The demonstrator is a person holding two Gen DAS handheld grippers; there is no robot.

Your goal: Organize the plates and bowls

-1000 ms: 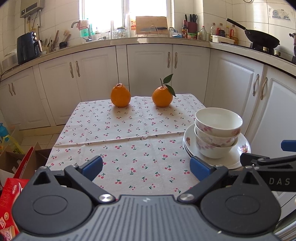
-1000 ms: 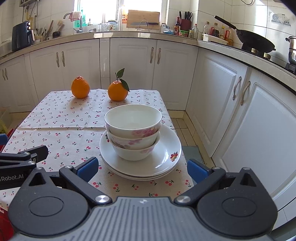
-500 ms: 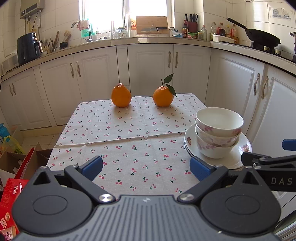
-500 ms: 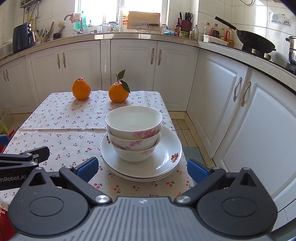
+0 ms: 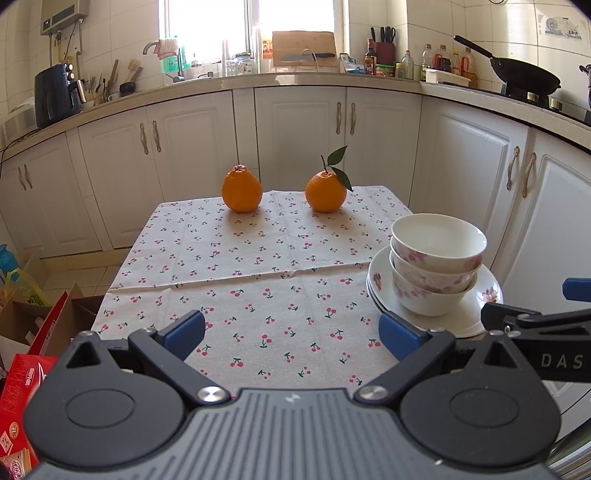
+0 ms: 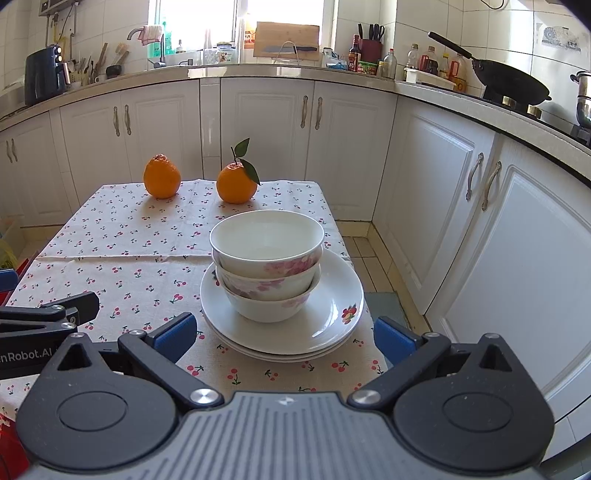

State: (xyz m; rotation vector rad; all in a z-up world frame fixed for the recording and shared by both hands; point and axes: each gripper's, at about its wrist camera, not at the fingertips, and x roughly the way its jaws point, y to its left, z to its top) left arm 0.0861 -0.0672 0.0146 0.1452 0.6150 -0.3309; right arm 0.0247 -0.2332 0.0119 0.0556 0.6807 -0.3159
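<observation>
— Since the bowls (image 6: 266,264) sit nested three high on the plates (image 6: 334,314), is anything left?

— By my reading, the stacking looks done; perhaps only carrying the pile off remains. It sits at the tabletop's (image 6: 122,254) right edge, twelve o'clock from the right hand-held gripper (image 6: 282,334), two o'clock from the left hand-held gripper (image 5: 291,334).

— Grippers?

— Both wide and empty. Two oranges (image 6: 236,183) rest at the far end.

Bright daylight from the blown-out window (image 5: 255,26); sharp focus, fisheye-curved edges.
</observation>
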